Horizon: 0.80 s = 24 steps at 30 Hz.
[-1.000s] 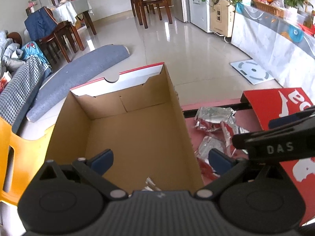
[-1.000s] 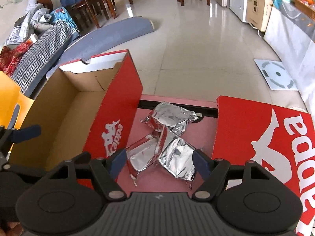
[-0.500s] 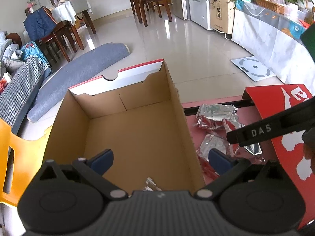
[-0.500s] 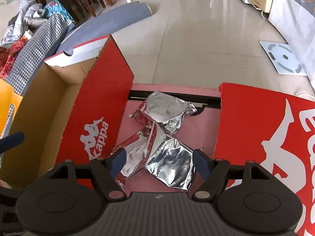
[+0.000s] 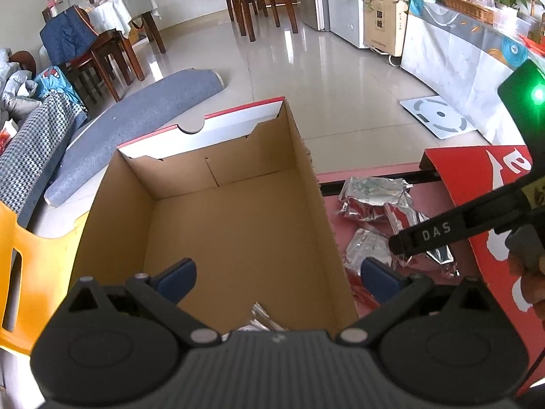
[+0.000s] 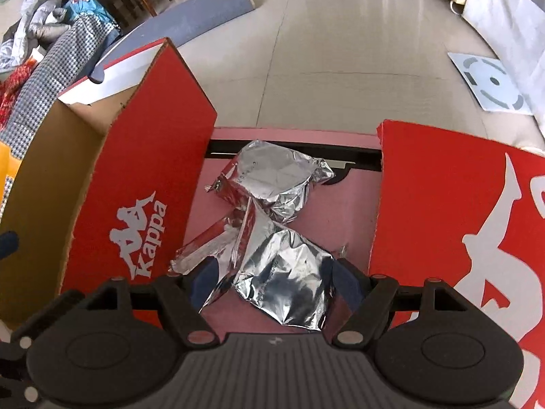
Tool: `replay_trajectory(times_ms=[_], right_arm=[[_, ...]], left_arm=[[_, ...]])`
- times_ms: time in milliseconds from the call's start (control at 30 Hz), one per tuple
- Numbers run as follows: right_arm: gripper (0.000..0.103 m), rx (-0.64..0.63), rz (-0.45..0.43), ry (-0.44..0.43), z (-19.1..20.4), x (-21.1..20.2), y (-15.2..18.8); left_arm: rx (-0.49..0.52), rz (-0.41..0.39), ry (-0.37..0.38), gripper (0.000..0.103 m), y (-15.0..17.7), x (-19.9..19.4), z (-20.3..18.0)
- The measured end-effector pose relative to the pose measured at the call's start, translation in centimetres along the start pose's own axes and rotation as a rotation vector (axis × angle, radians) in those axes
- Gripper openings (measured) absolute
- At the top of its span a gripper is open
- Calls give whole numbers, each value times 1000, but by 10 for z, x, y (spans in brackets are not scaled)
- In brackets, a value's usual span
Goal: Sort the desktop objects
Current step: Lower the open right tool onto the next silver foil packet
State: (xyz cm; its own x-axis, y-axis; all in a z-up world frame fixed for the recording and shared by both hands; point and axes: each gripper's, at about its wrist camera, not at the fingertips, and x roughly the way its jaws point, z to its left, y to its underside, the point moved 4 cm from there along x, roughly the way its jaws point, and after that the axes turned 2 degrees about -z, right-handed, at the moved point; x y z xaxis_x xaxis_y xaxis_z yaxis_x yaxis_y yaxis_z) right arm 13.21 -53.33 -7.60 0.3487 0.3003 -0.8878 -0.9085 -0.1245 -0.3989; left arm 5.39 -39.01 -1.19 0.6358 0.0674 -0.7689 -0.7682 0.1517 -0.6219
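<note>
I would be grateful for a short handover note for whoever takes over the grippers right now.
Left gripper: open, holding nothing, over the open shoe box.
Right gripper: open, low over the nearest foil wrapper, fingers either side, not closed.
Foil wrappers lie on the pink surface between the box and the red lid.
Done: one foil scrap is in the box.
Left: grasp the nearest wrapper, box it, then the others.
</note>
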Motion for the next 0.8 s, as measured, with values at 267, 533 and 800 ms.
replay_trajectory(times_ms=[267, 533, 800], right_arm=[[67, -63, 10, -32, 11, -3, 4], [65, -144, 49, -68, 20, -7, 14], [79, -155, 6, -68, 15, -17, 7]], left_arm=[[2, -3, -12, 103, 1, -1, 2], [21, -5, -16, 103, 4, -2, 4], [36, -11, -12, 103, 6, -6, 5]])
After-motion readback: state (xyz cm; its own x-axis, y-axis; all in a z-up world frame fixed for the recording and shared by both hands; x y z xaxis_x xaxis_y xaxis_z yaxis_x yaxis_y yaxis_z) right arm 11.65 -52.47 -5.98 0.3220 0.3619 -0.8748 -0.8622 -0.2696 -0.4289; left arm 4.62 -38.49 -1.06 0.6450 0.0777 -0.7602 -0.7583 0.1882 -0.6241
